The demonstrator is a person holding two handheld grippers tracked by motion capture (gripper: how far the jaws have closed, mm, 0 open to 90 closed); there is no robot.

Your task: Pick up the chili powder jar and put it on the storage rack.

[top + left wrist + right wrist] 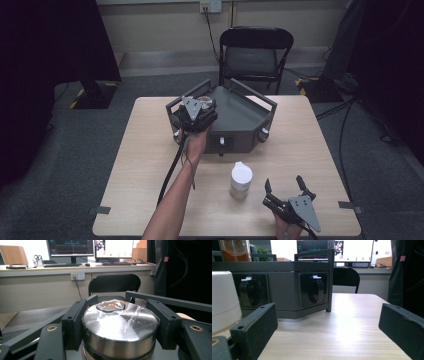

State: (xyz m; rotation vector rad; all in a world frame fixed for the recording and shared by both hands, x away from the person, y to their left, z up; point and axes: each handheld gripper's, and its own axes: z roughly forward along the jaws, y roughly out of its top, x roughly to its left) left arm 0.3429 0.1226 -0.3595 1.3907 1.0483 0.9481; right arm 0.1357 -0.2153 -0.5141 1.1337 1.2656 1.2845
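A jar with a shiny metal lid (120, 326) sits between the black jaws of my left gripper (120, 317), which press on both sides of the lid. A torn clear film lies on top of the lid. In the high view my left gripper (202, 106) holds this jar (207, 103) over the left end of a grey angled rack (240, 117). The right gripper view shows the jar's orange-red contents (234, 251) above the rack (282, 285); I cannot tell whether it rests there. My right gripper (284, 182) stands open near the front edge, right of a white-lidded jar (240, 180).
The rack's front faces carry small knobs (317, 290). A black chair (256, 52) stands behind the table. Bare wood (310, 150) lies right of the rack. The left gripper's cable (170, 175) trails across the table's front left. Beyond my open right gripper (327, 325) the tabletop stretches bare.
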